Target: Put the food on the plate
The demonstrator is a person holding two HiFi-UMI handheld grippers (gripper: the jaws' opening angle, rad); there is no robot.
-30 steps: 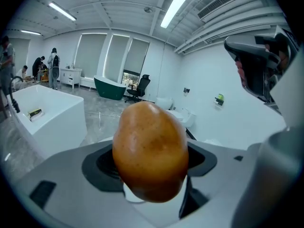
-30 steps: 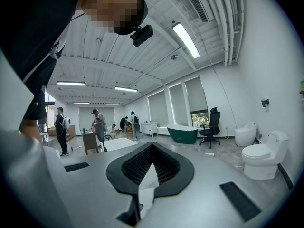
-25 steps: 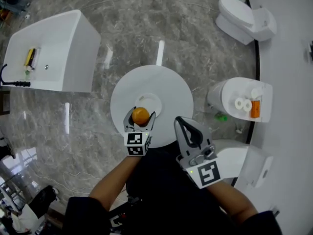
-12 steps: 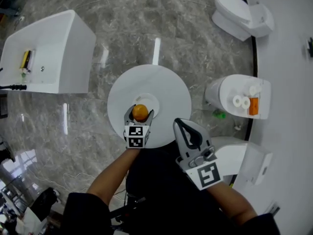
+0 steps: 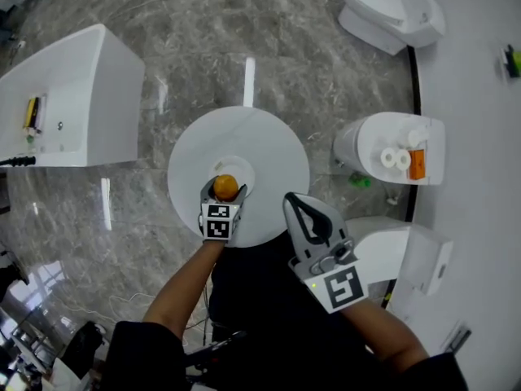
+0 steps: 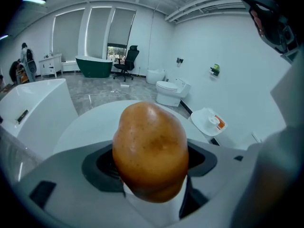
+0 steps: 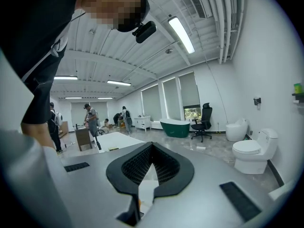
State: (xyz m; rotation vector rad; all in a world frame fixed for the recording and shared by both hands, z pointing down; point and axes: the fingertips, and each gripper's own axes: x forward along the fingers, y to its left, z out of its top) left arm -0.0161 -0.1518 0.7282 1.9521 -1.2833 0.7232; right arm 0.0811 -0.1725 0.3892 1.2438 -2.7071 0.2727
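Note:
An orange-brown round piece of food (image 5: 225,189) sits between the jaws of my left gripper (image 5: 225,182), which is shut on it. It hangs over the near edge of a small white plate (image 5: 241,168) on the round white table (image 5: 273,141). In the left gripper view the food (image 6: 149,151) fills the middle, with the table (image 6: 90,122) behind it. My right gripper (image 5: 298,208) is held to the right of the table's near edge, shut with nothing in it. In its own view the right gripper (image 7: 151,148) points across the room with its tips touching.
A white box-like unit (image 5: 69,104) stands at the left. At the right are a toilet (image 5: 383,10), a second one (image 5: 391,157) with paper rolls and an orange item on it, and a third (image 5: 399,255). People work far across the room (image 7: 90,120).
My left gripper has carried the food a little forward, further over the table toward the plate. The right gripper has kept its place and stayed shut.

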